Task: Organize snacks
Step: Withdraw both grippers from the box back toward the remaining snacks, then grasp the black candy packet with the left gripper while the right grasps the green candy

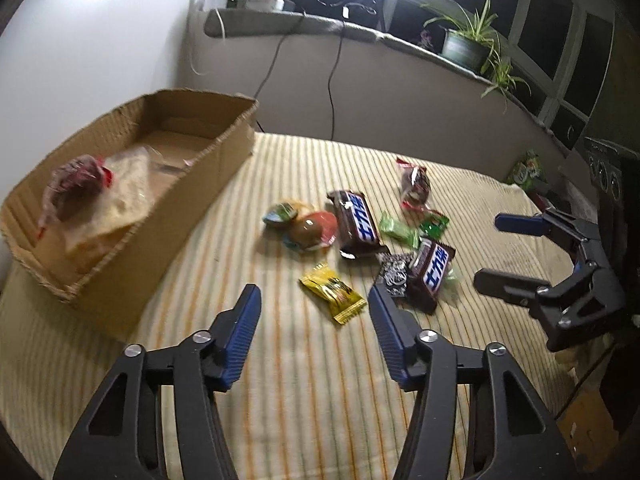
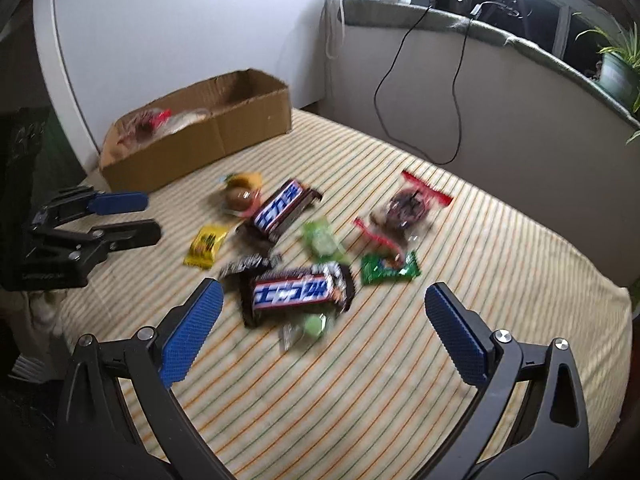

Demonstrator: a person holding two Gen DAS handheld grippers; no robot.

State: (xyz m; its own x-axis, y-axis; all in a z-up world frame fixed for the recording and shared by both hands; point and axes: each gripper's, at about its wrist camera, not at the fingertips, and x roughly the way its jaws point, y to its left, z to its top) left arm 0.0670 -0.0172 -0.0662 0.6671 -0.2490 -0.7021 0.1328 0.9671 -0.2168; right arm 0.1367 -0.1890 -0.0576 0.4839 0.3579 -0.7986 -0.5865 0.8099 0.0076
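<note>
Several wrapped snacks lie on a striped cloth (image 1: 288, 360): two Snickers bars (image 1: 358, 224) (image 2: 298, 290), a yellow candy (image 1: 333, 293) (image 2: 205, 246), green candies (image 1: 398, 231) and a clear bag with a red tie (image 2: 402, 210). A cardboard box (image 1: 188, 192) (image 2: 224, 136) at the left holds a clear bag and a red-tied bag (image 1: 74, 188). My left gripper (image 1: 314, 300) is open and empty, just short of the yellow candy. My right gripper (image 2: 324, 300) is open and empty, around the near Snickers bar from above.
A round brown sweet with colourful wrappers (image 1: 306, 230) lies left of the far Snickers. A small black patterned packet (image 1: 394, 274) lies beside the near one. A grey wall (image 1: 400, 92) with hanging cables and a potted plant (image 1: 466, 46) stands behind the table.
</note>
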